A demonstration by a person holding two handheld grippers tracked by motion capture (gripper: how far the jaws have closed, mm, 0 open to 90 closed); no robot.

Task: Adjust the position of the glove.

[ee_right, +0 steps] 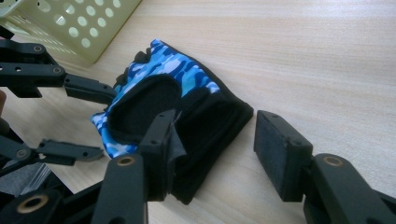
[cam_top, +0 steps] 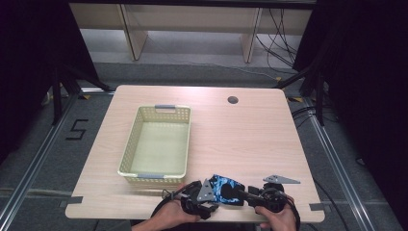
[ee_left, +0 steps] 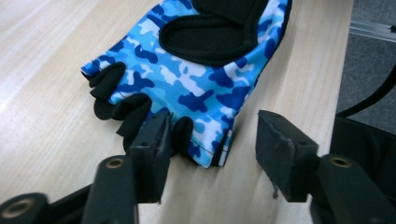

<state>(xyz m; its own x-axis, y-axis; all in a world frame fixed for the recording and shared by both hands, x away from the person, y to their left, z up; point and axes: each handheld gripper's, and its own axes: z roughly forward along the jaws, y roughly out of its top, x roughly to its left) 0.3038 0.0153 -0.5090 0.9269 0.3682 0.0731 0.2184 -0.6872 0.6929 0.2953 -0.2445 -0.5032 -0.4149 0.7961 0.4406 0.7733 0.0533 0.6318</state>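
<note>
Fingerless blue-camo glove [cam_top: 226,186] lay flat on the worktop [cam_top: 250,139], near edge, just right of the basket's [cam_top: 156,144] near-right corner. Both grippers were at it, one per end.

Left gripper [ee_left: 212,140]: jaws half open, straddling the finger-end edge; one pad touched cloth, the other stood clear, so no grip yet. Right gripper [ee_right: 215,144]: jaws also half open over the black cuff end, not pinching.

To do it well: prob. lower both so the pads bracket real fabric, not just the hem, close evenly, lift together.

Both hands low at the near edge, grippers angled inward toward each other, approx. level w/ the worktop.
</note>
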